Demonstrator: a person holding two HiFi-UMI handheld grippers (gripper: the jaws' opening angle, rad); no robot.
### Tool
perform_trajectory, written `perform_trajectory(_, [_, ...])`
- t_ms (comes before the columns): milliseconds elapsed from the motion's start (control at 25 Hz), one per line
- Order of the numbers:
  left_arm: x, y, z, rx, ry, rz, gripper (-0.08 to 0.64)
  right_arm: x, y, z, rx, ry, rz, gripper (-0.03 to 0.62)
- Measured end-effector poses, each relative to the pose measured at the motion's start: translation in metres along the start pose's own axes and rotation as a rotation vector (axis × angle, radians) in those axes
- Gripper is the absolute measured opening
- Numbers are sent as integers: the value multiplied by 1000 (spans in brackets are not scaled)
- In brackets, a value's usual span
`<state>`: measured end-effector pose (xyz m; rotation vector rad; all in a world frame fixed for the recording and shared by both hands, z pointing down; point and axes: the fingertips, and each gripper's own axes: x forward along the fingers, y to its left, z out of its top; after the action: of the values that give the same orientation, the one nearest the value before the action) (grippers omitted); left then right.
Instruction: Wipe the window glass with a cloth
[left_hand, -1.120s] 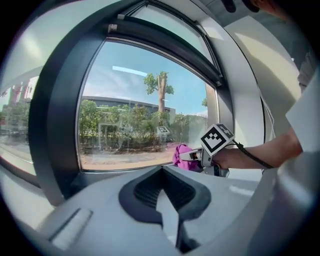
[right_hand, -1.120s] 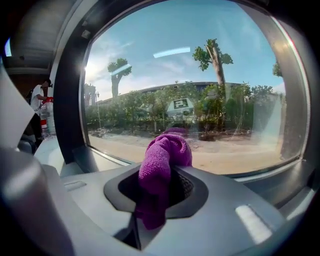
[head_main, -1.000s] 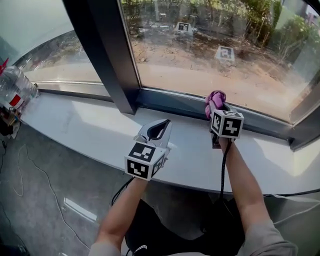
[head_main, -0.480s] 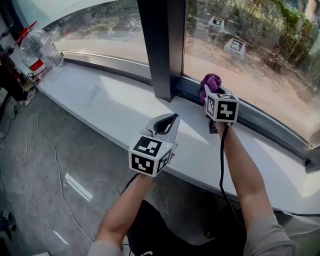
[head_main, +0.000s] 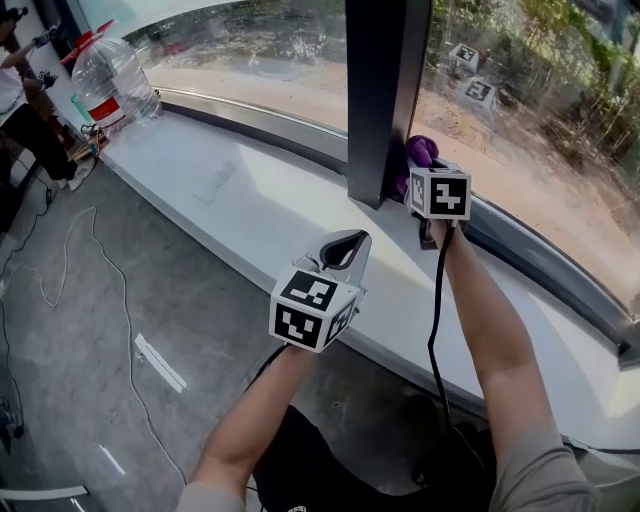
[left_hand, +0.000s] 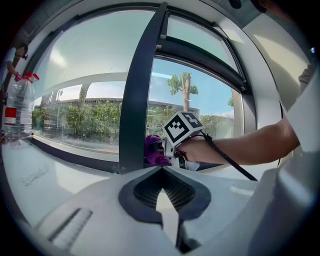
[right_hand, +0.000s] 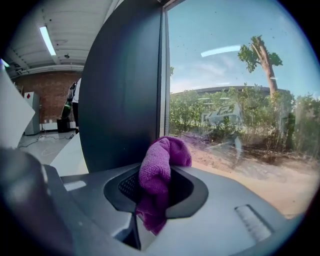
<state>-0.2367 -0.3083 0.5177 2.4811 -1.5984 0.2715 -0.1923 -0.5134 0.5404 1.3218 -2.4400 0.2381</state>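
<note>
1. Right gripper view: right gripper (right_hand: 161, 175) jaws clamped on the purple cloth (right_hand: 159, 162), just beside the dark window post (right_hand: 125, 95), near the window glass (right_hand: 235, 105).
2. Left gripper (left_hand: 163, 176): jaws together, empty, over the white sill (left_hand: 65, 172).

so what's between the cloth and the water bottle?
Head view: the dark window post stands right beside the cloth, then white sill runs to the water bottle.
</note>
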Motion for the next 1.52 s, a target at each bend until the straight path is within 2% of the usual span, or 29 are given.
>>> perform_trajectory(200, [-6, 12, 8, 16, -11, 18, 6, -5, 11, 21, 21, -95, 41, 117])
perform_trajectory(320, [2, 11, 9, 17, -8, 8, 6, -19, 16, 43, -46, -189, 56, 117])
perform_trajectory(400, [7, 4, 12, 21, -2, -4, 6, -19, 13, 52, -70, -183, 55, 117])
perform_trajectory(560, [20, -12, 23, 57, 15, -31, 6, -30, -12, 46, -133, -178, -31, 114])
perform_trajectory(720, [36, -26, 36, 83, 19, -52, 6, -59, -42, 37, -107, -212, -67, 115])
perform_trajectory(1200, [96, -156, 76, 162, 14, -282, 6, -190, -171, -16, -45, -205, -250, 118])
perform_trajectory(1520, [132, -250, 85, 199, 28, -446, 6, -289, -273, -58, 66, -217, -433, 118])
